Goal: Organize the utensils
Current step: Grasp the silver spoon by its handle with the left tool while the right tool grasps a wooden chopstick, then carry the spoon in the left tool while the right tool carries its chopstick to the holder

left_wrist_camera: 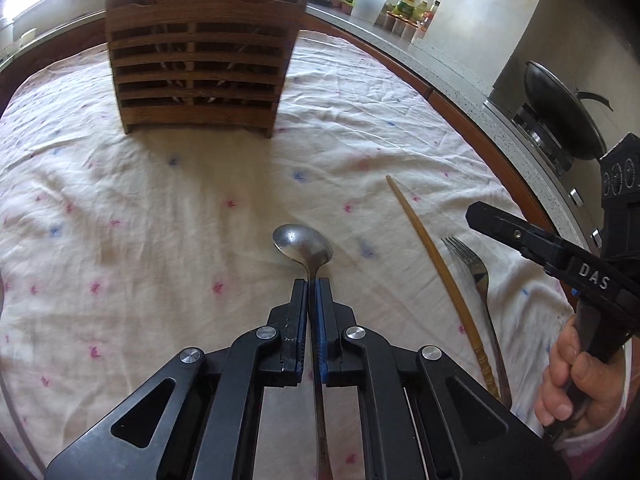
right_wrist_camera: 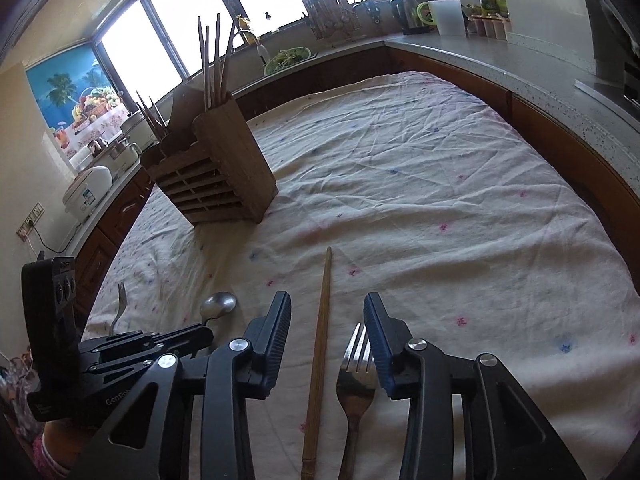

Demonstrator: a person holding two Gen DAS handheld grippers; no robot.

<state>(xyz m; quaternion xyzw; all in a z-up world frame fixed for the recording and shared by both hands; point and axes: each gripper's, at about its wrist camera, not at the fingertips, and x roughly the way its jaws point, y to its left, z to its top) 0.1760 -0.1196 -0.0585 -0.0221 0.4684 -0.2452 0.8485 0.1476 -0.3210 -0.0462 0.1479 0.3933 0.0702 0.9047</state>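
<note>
Two claws | left claw (left_wrist_camera: pixel 312 292) clenched on spoon (left_wrist_camera: pixel 302 244) | right claw (right_wrist_camera: pixel 327 312) released

- Spoon (left_wrist_camera: pixel 304 246): handle hidden between and beneath the left gripper's (left_wrist_camera: pixel 312 294) jaws, its end cut off at the bottom edge.
- Fork (right_wrist_camera: pixel 356 384): between the right gripper's (right_wrist_camera: pixel 327 312) jaws; some tines covered by the right-side jaw, handle end cut off below.
- Chopstick (right_wrist_camera: pixel 318 360): left of the fork, between the same jaws; butt end at the frame edge.
- Wooden holder (left_wrist_camera: pixel 196 64): well ahead of the jaws; top cropped, contents behind the slats indistinct.
- Second fork (right_wrist_camera: pixel 120 308): left of the jaws; handle hidden.
- Hand (left_wrist_camera: pixel 568 380): partly cut off.
</note>
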